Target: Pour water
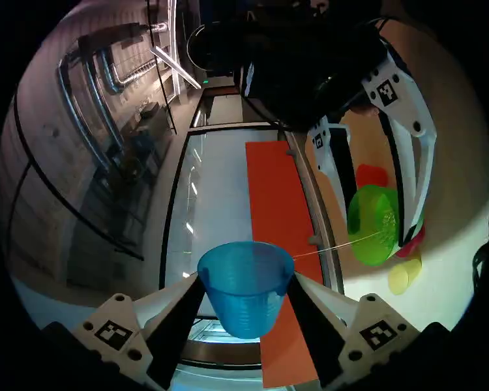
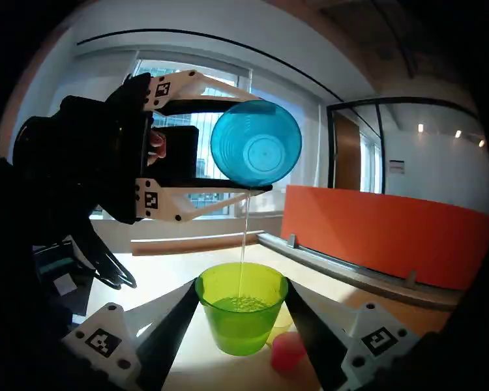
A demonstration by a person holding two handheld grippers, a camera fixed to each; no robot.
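Observation:
My left gripper (image 1: 244,293) is shut on a blue plastic cup (image 1: 246,287). In the right gripper view that blue cup (image 2: 256,143) is tipped on its side, held by the left gripper (image 2: 244,140), and a thin stream of water (image 2: 244,241) falls from its rim. The stream lands in a green cup (image 2: 240,314), upright and partly filled, on which my right gripper (image 2: 241,319) is shut. In the left gripper view the green cup (image 1: 373,223) sits between the right gripper's white fingers (image 1: 411,140), with the water thread (image 1: 336,246) reaching it.
A light table (image 2: 179,274) lies below. A yellow cup (image 1: 404,274) and a red cup (image 2: 287,352) rest on it beside the green one. An orange partition (image 2: 388,234) runs along the table's far edge, with windows behind. A dark cabled object (image 2: 62,280) sits on the left.

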